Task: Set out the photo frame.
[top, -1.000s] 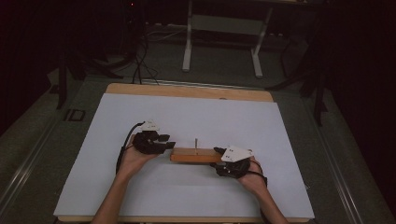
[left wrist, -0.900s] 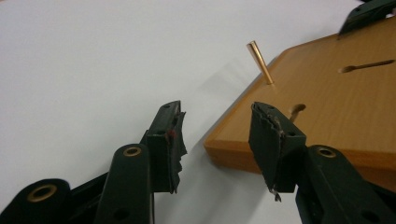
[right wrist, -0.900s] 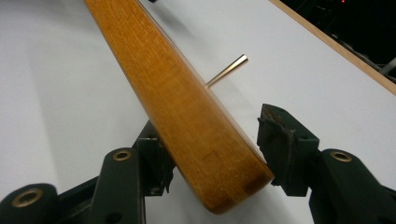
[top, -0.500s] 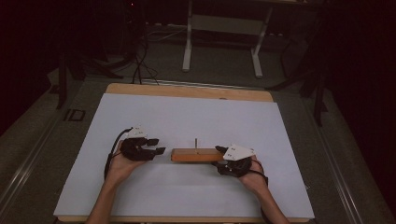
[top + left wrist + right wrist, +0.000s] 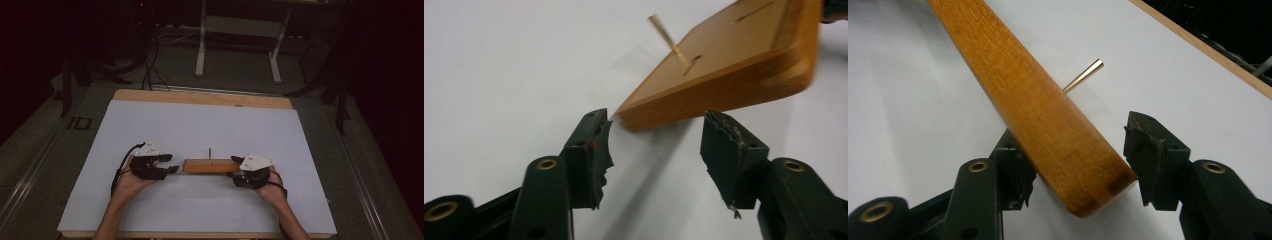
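White mat [image 5: 200, 125]: left gripper [image 5: 167, 164] jaws wide, just opening off the block [image 5: 210, 166]; right gripper [image 5: 239, 176] pinches its right end, so keep it level.

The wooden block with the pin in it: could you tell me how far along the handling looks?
Done: the left gripper has just been opening; it sits off the wooden block, nothing between its pads. A thin pin stands in the top face. In hand: the right gripper straddles the other end, one pad touching, a gap at the other. Left: apparently whatever follows with the block, which lies on the white table.
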